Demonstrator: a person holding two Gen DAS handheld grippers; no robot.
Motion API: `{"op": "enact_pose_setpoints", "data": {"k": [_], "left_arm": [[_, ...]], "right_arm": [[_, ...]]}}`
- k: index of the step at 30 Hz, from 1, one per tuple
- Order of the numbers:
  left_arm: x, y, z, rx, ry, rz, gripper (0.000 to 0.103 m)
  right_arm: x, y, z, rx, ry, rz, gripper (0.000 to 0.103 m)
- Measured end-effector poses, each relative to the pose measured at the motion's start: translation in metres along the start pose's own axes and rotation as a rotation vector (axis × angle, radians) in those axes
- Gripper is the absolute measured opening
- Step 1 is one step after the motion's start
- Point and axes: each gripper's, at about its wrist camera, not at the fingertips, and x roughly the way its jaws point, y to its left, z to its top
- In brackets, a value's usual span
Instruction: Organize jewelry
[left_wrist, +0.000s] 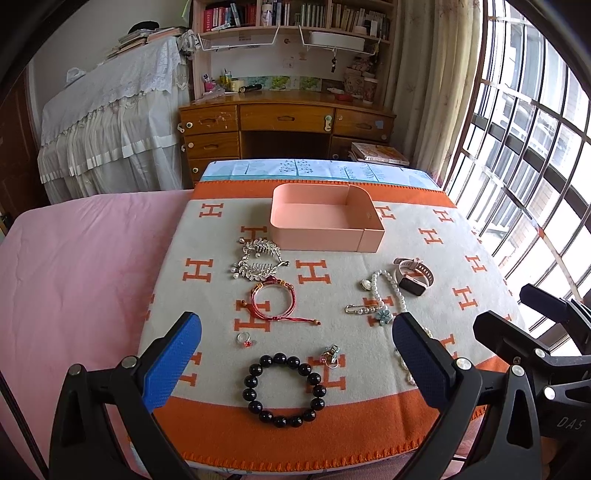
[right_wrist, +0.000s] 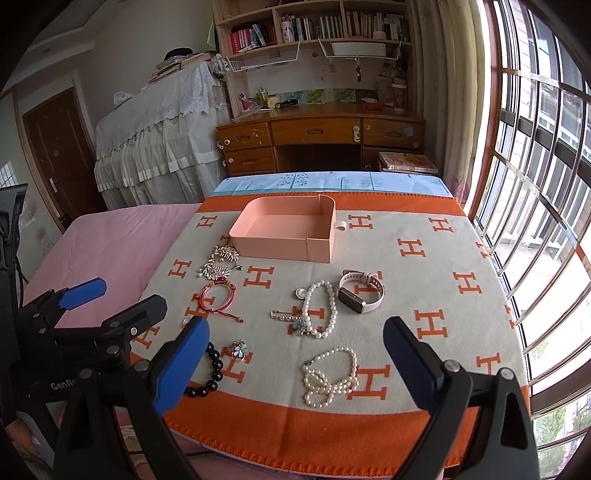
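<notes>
Both tools hang above the near edge of the orange and cream blanket printed with H letters (left_wrist: 369, 424), and neither holds anything. The left gripper (left_wrist: 295, 365) has its blue-padded jaws spread wide, framing the black round-bead bracelet (left_wrist: 284, 390) at the lower centre of the left wrist view. That framing suggests it is the piece this tool is lined up for. The right gripper (right_wrist: 293, 365) is just as wide, with the tangled strand of small white pearls (right_wrist: 330, 376) low in the centre between its jaws, probably its own first target.

The empty peach plastic tray with an open top (left_wrist: 325, 236) sits at the far middle of the blanket, beyond every item, so each piece can likely be carried straight forward into it. The jewelry lies spread apart, probably so that each piece can be pinched alone:

- the silver leaf-shaped hair combs with pearls (left_wrist: 258, 260) touch or nearly touch the tray's near left corner;
- the red woven cord bracelet (left_wrist: 275, 301) is below them;
- a small clear ring with a red stone (left_wrist: 245, 339) and a small flower-shaped ring (left_wrist: 330, 355) lie just above the black beads;
- the larger white pearl bracelet (right_wrist: 319, 310) lies centre right, overlapping a silver pin with a blue flower charm (right_wrist: 291, 319);
- the pink-strapped rectangular watch (right_wrist: 360, 291) is just right of it.

Nothing is in the tray yet, so the sorting looks unstarted.
</notes>
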Motion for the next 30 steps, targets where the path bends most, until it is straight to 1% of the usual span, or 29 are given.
{"op": "enact_pose_setpoints", "data": {"k": [11, 15, 16, 25, 30], "left_arm": [[-0.001, 0.000, 0.001, -0.002, -0.003, -0.004, 0.102], [-0.003, 0.000, 0.002, -0.008, -0.002, -0.012, 0.102], [-0.009, 0.003, -0.001, -0.010, -0.005, -0.015, 0.102], [-0.017, 0.010, -0.011, -0.027, -0.014, -0.033, 0.102], [-0.020, 0.018, -0.018, -0.040, -0.015, -0.038, 0.102]], "right_arm": [[-0.009, 0.005, 0.000, -0.008, -0.020, -0.004, 0.096], [-0.017, 0.015, -0.005, -0.019, -0.032, -0.016, 0.096], [-0.017, 0.014, -0.005, -0.019, -0.031, -0.015, 0.096], [-0.027, 0.032, -0.013, -0.046, -0.048, -0.037, 0.096], [-0.029, 0.034, -0.016, -0.048, -0.050, -0.040, 0.096]]}}
